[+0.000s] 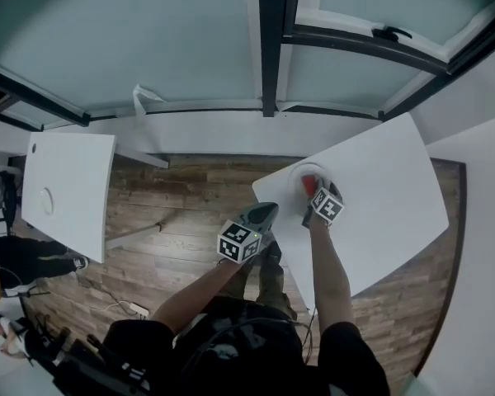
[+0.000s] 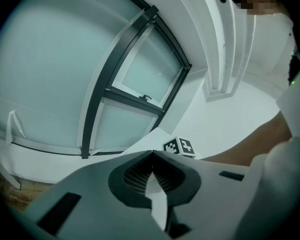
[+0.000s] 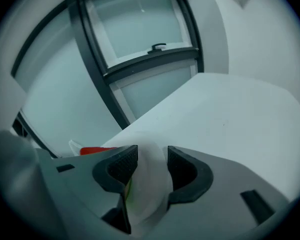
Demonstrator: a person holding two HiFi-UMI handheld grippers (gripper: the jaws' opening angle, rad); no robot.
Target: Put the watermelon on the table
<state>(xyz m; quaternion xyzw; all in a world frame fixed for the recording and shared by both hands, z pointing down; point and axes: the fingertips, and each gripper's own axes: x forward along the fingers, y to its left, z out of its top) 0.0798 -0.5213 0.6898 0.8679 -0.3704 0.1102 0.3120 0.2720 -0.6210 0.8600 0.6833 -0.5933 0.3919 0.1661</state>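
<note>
White table's (image 1: 388, 196) clear dish (image 3: 149, 186) holds watermelon (image 3: 97, 150) just beside right gripper's (image 3: 151, 160) open jaws.

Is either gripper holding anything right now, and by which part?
Nothing is held. The right gripper is open, jaws either side of the white dish rim without pinching; the left gripper is shut, empty.

The watermelon (image 1: 308, 183) is lying in a bowl (image 1: 294, 176), which is sitting on the table (image 1: 379, 196) near its left corner. A second table (image 1: 66, 188) is standing well apart to the left, and windows (image 1: 148, 40) are running behind both.
</note>
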